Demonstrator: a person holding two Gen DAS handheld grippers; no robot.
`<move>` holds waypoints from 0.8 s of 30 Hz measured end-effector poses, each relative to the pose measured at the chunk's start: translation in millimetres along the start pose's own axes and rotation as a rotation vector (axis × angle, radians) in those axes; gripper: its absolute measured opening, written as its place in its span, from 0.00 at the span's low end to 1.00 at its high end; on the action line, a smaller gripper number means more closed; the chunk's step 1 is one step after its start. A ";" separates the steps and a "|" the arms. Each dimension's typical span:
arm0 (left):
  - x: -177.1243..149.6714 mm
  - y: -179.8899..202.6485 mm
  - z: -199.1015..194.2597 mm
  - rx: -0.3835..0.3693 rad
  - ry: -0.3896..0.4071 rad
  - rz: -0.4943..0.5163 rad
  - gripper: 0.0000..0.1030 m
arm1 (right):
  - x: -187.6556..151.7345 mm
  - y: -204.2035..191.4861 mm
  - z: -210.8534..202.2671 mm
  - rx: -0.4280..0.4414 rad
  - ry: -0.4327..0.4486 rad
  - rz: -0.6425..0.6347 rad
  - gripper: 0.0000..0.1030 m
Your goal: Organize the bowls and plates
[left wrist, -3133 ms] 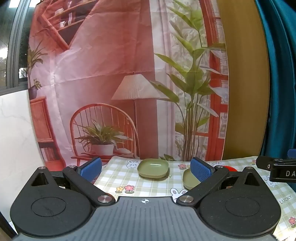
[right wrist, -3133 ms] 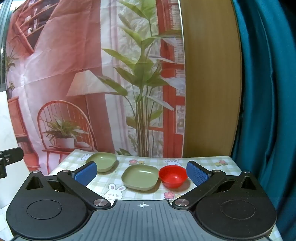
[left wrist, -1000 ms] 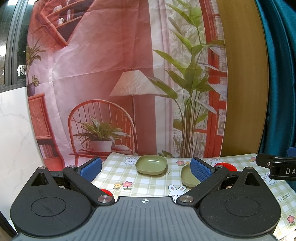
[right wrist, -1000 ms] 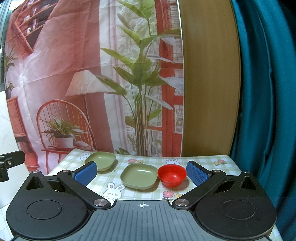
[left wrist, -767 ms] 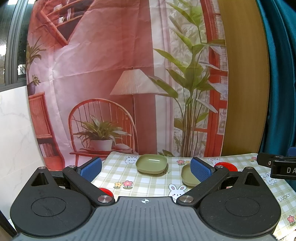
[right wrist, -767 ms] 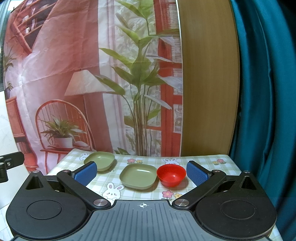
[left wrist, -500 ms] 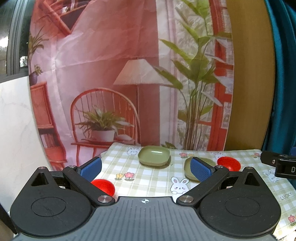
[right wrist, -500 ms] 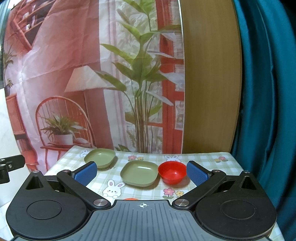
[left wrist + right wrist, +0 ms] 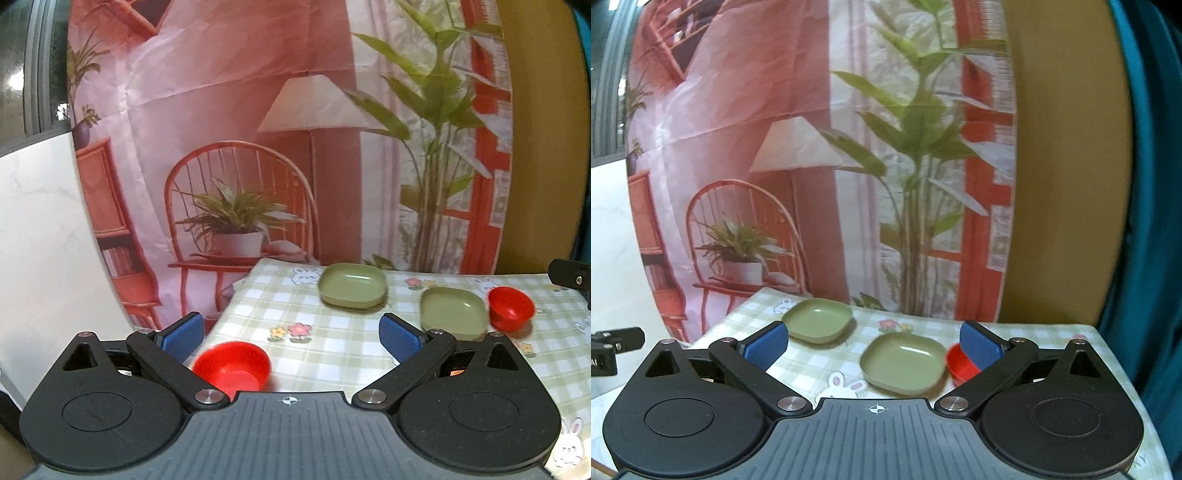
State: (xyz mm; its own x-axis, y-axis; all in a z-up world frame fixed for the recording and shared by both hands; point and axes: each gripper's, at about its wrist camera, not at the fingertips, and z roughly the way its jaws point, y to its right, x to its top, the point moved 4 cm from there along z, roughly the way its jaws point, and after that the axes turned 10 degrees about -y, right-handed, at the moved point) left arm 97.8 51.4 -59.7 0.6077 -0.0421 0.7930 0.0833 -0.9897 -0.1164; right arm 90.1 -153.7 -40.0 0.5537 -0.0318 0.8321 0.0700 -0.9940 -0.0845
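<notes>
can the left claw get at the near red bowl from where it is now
Probably yes. The left claw is open and empty, and the near red bowl sits alone on the checked cloth just ahead, by its left finger, with nothing between them.

Left wrist view: mounted behind the left gripper (image 9: 291, 334), low over the worktop's (image 9: 343, 343) near left corner, facing the far edge. Right wrist view: behind the right gripper (image 9: 873, 345), further right, same heading. Shared by both: two green plates (image 9: 352, 285) (image 9: 902, 362), far red bowl (image 9: 511, 308) (image 9: 960, 364), printed backdrop (image 9: 229, 110) (image 9: 738, 110).
</notes>
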 end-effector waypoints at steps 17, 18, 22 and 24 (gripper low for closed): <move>-38.8 -15.7 76.3 -0.082 -0.197 -0.013 0.86 | -46.4 -43.5 83.2 0.142 -0.161 -0.079 0.79; -44.8 -15.8 79.9 -0.094 -0.212 -0.020 0.86 | -51.2 -46.2 85.4 0.151 -0.172 -0.090 0.77; -64.0 -11.4 93.5 -0.129 -0.274 -0.045 0.86 | -67.7 -52.0 96.4 0.184 -0.238 -0.104 0.69; -74.2 -7.8 99.9 -0.127 -0.302 -0.059 0.86 | -75.3 -54.4 99.9 0.185 -0.261 -0.117 0.67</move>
State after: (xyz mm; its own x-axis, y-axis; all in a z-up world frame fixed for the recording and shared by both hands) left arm 131.0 75.9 -177.4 0.8130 0.0395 0.5810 0.0376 -0.9992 0.0152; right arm 127.5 -86.7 -152.9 0.7253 0.1334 0.6754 0.2817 -0.9527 -0.1143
